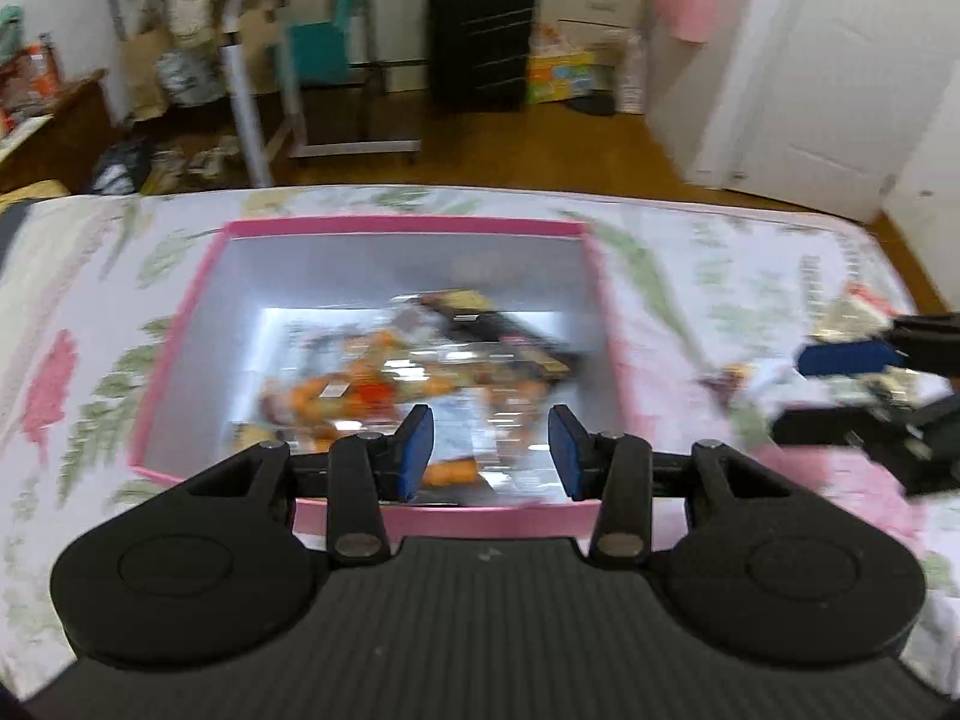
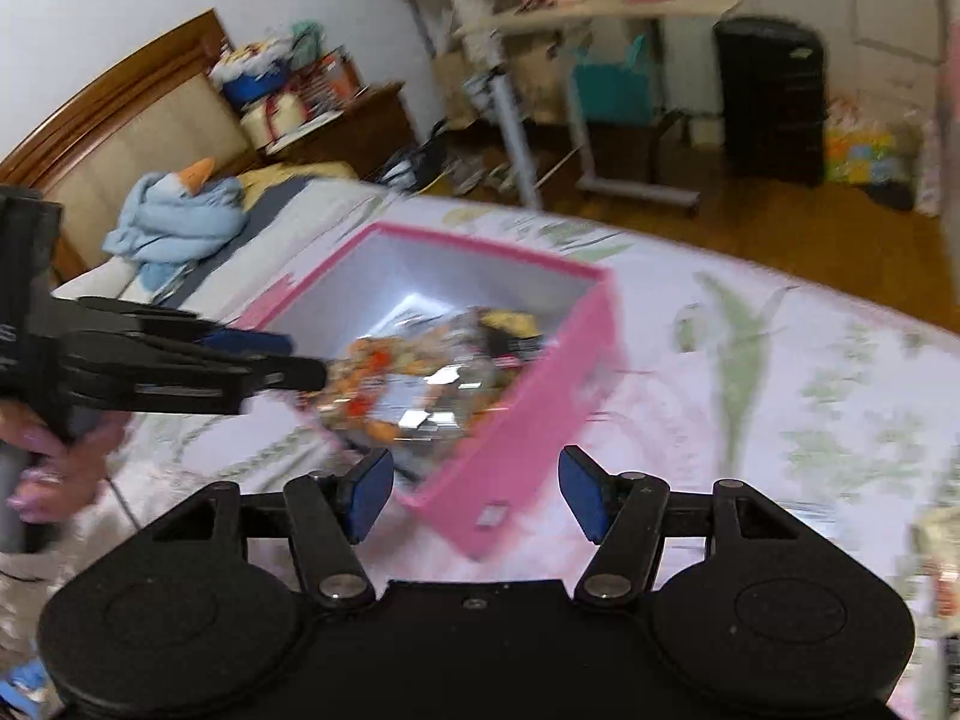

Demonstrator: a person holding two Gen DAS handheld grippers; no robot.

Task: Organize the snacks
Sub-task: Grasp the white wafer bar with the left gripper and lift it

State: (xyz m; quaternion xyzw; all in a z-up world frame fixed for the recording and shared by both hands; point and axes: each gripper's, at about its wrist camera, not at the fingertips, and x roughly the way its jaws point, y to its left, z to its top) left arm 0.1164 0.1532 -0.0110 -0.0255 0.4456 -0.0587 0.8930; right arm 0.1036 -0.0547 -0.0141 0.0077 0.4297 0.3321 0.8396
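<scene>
A pink box (image 1: 414, 227) is set on the flowery bed (image 1: 750, 252). Snack packets (image 1: 420, 372) are piled inside it. The left claw (image 1: 491, 450) is held wide open over the box, with nothing in it. The right claw (image 2: 475, 489) is held open and empty near the box corner.

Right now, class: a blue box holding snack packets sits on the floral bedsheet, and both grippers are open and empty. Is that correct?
One error: the box is pink, not blue, as both wrist views show. It does hold snack packets on the floral bedsheet, and the left gripper and right gripper are open and empty.
</scene>
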